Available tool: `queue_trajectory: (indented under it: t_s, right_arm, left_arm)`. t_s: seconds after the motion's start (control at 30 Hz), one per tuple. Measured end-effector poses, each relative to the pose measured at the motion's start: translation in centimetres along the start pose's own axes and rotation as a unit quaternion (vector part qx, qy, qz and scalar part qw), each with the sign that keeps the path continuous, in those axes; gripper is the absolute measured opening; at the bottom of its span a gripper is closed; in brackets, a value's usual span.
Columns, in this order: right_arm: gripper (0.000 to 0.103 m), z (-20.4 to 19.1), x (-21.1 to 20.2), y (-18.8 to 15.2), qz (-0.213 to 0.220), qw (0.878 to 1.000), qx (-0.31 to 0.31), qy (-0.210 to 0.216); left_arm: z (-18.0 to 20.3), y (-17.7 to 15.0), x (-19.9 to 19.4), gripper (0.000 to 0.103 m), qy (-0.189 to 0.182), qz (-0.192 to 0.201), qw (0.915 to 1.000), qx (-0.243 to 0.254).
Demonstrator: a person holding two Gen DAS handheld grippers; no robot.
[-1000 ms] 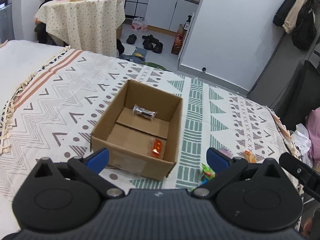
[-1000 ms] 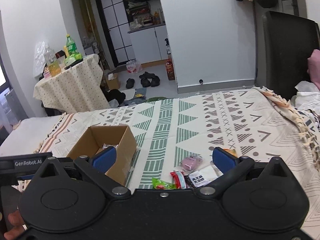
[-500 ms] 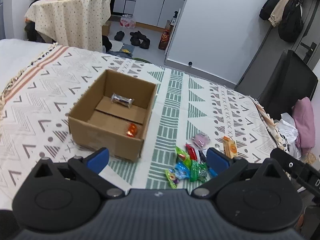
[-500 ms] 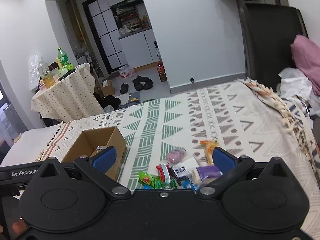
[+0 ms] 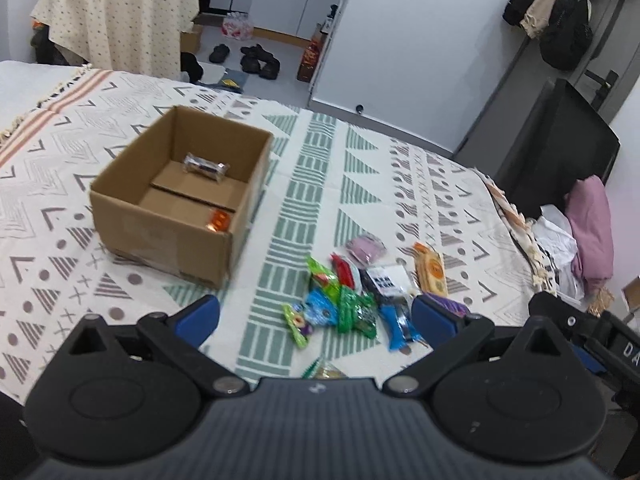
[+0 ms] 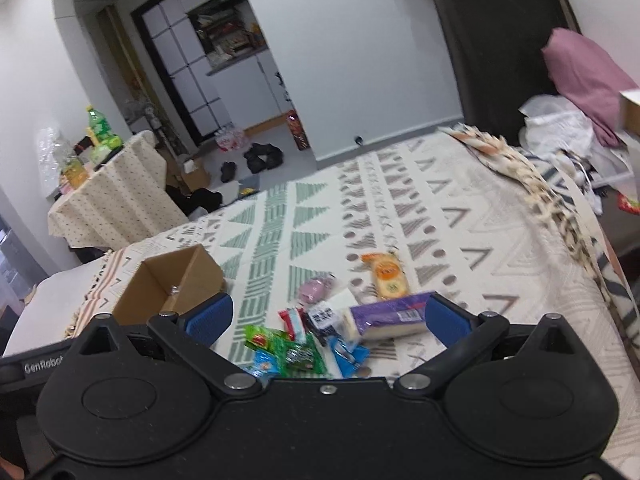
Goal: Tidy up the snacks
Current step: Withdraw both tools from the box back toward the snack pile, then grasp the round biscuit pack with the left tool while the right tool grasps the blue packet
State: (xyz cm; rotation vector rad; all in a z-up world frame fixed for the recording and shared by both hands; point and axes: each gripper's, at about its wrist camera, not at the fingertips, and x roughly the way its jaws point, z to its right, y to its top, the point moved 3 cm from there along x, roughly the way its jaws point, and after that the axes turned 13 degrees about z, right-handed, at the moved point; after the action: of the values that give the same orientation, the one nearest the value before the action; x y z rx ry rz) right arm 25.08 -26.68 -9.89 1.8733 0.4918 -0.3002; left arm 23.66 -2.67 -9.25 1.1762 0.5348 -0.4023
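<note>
Snacks (image 5: 352, 292) lie heaped on the patterned blanket (image 5: 312, 184) just right of my landmark, the cardboard box (image 5: 180, 200); I hold left gripper (image 5: 316, 316) and right gripper (image 6: 328, 318) spread apart, empty, above them.

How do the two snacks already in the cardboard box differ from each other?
The silver-wrapped snack lies near the far wall of the cardboard box; the orange-wrapped snack sits in the near right corner. The silver-wrapped snack looks longer, with a dark middle and twisted ends; the orange-wrapped snack is smaller and partly hidden by the box's front wall. Both lie on the box floor, apart.
</note>
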Motion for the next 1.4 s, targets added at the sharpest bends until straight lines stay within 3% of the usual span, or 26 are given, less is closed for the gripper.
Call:
queue_trajectory:
  t_s: [0.3, 0.57, 0.8, 1.2, 1.4]
  right_arm:
    - [0.101, 2.1, 0.4, -1.5, -0.032, 0.999, 0.027, -0.017]
    - [0.078, 4.1, 2.5, -3.5, -0.084, 0.992, 0.091, -0.037]
    - [0.068, 4.8, 4.0, -4.9, -0.117, 0.984, 0.127, -0.039]
    - [0.068, 4.5, 5.6, -5.4, -0.127, 0.984, 0.122, -0.034]
    - [0.068, 3.7, 6.8, -6.0, -0.143, 0.984, 0.104, -0.027]
  left_arm:
    - [0.8, -2.9, 2.3, 0.098, -0.004, -0.036, 0.9992, -0.016]
    - [0.5, -5.7, 4.9, 0.082, 0.000, -0.082, 0.9951, -0.055]
    - [0.2, -7.9, 7.3, 0.067, 0.009, -0.116, 0.9898, -0.082]
    - [-0.1, -10.9, 10.6, 0.070, 0.046, -0.149, 0.9844, -0.080]
    - [1.3, -11.1, 11.4, 0.071, 0.063, -0.143, 0.9875, -0.020]
